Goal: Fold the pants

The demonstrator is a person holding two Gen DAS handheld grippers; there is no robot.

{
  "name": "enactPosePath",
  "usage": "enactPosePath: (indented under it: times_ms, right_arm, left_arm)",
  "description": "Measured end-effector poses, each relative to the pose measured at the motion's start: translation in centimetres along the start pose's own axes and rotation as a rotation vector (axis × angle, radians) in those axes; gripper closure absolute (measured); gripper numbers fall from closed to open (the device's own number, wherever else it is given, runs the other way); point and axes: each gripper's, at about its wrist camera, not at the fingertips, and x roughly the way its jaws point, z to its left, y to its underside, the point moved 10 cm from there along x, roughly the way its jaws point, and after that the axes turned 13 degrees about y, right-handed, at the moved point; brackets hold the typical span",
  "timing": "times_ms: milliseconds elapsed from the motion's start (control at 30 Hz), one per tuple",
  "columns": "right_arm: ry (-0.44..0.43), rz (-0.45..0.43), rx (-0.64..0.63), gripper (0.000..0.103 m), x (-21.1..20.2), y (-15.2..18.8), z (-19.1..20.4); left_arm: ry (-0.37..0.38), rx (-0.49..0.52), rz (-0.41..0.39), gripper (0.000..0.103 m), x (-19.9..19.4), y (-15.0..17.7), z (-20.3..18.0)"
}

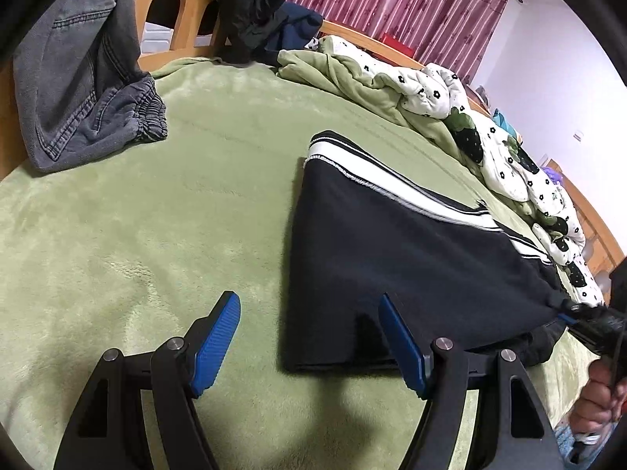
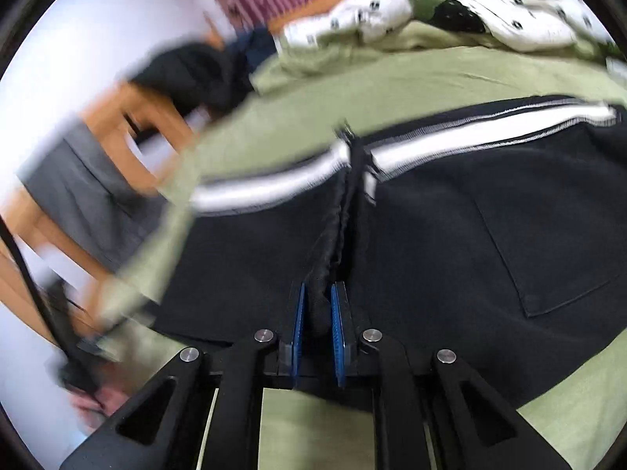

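Black fleece pants with a white side stripe lie on the green blanket, already doubled over, the striped edge away from us and a patch pocket showing in the right wrist view. We hold the left gripper wide open and empty, just above the blanket at the near fold of the pants. Our right gripper is pinched tight on a bunched ridge of the black cloth. Grey jeans hang over the wooden bed frame at the blanket's far edge, and a flowered quilt is heaped beyond the pants.
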Motion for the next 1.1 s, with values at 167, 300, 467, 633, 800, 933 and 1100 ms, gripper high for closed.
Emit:
enactPosePath:
  times_ms: [167,300,467,633,800,933,1100]
  right_arm:
    - [0.163,0.071,-0.112,0.080,3.4,2.9,-1.6]
    - [0.146,0.060,-0.098,0.070,2.8,2.8,-1.6]
    - [0.180,-0.067,-0.160,0.059,1.3,0.3,-0.3]
    - [0.289,0.004,-0.320,0.059,5.7,1.8,-0.7]
    - [0.270,-0.027,-0.292,0.059,3.3,-0.1,-0.8]
    - [0.334,-0.096,-0.297,0.053,0.0,-2.4,-3.2]
    - [0.428,-0.137,-0.274,0.049,-1.5,-4.3,-8.2]
  left_arm:
    - [0.007,-0.025,0.008,0.032,0.1,0.0,0.4]
    - [0.035,-0.040,0.020,0.032,0.2,0.2,0.3]
    - [0.086,-0.038,0.052,0.032,0.9,0.7,-0.7]
    - [0.058,-0.013,0.180,0.028,3.7,2.9,-1.4]
    - [0.077,-0.026,0.152,0.028,3.1,2.3,-1.6]
    - [0.152,-0.131,0.130,0.029,3.4,1.7,-0.7]
    - [0.135,-0.146,0.113,0.030,4.1,1.7,-0.9]
